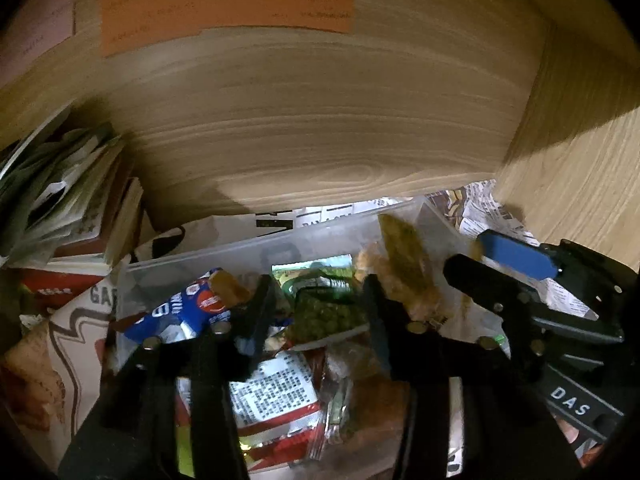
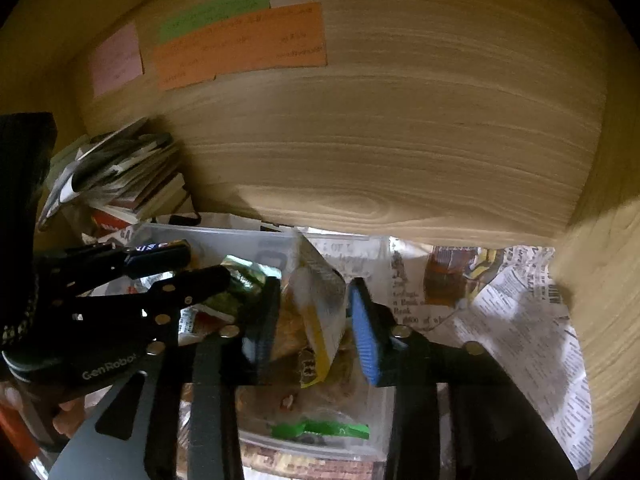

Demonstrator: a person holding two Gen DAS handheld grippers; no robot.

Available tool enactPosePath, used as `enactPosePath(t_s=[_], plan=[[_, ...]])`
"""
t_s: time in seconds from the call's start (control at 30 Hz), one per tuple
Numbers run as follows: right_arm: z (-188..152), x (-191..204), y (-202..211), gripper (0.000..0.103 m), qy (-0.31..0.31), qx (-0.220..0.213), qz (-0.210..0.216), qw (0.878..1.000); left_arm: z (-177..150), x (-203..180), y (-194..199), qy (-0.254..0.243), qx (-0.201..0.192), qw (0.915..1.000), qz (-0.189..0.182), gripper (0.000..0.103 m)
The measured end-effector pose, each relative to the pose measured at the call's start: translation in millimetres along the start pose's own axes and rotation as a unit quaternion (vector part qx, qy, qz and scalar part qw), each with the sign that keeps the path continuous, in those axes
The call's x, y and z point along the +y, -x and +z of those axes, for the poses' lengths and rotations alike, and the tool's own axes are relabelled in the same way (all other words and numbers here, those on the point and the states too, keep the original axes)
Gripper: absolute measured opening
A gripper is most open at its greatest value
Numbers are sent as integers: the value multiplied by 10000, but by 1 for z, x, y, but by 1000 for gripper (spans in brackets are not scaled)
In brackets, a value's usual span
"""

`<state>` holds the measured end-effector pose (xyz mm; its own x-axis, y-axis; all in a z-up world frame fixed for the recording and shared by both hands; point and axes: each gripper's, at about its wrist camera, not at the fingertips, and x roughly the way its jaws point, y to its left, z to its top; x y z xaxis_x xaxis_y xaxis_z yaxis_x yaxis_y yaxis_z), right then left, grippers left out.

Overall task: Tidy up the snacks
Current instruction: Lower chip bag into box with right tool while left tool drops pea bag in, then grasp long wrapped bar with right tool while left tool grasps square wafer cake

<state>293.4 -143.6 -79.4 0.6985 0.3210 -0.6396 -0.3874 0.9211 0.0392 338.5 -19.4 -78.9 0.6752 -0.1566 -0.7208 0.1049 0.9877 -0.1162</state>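
Observation:
A clear plastic bin (image 1: 240,245) holds several snack packets: a blue one (image 1: 184,314), a green pea packet (image 1: 328,314) and a red-and-white one (image 1: 276,400). My left gripper (image 1: 316,316) hangs over the bin, open, with the pea packet below the gap and nothing pressed by its pads. My right gripper (image 2: 314,326) is open too. A yellow-and-white packet (image 2: 320,312) stands on end between its fingers, and a narrow gap shows on each side. The same packet (image 1: 400,248) sits just past the right gripper (image 1: 486,266) in the left wrist view. The left gripper (image 2: 192,268) appears at the left of the right wrist view.
The bin (image 2: 224,236) rests on newspaper (image 2: 500,320) inside a wooden cupboard. The back panel (image 1: 320,120) carries orange (image 1: 228,4), green and pink notes. A side wall (image 1: 580,184) rises on the right. Stacked books and papers (image 1: 72,200) lie at the left. A hand (image 2: 68,416) grips the left tool.

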Motion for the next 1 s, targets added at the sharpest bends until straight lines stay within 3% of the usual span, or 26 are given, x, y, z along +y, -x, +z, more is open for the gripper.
enactPosePath(t_s=[0.1, 0.2, 0.57, 0.77, 1.0], plan=[[0, -1, 9, 52, -73, -111, -4, 9999, -2, 3, 10, 50, -61, 9999, -80, 53], [-1, 0, 21, 53, -69, -227, -2, 9997, -5, 4, 23, 17, -183, 9998, -90, 54], [-20, 0, 69, 65, -76, -471, -39, 9989, -32, 1, 81, -73, -526, 9986, 61, 80], [-43, -6, 86, 68, -171, -397, -82, 9990, -61, 5, 90, 16, -390, 9992, 40, 90], [-71, -10, 88, 78, -220, -94, -149, 9996, -94, 0, 78, 148, -2, 9998, -130, 92]])
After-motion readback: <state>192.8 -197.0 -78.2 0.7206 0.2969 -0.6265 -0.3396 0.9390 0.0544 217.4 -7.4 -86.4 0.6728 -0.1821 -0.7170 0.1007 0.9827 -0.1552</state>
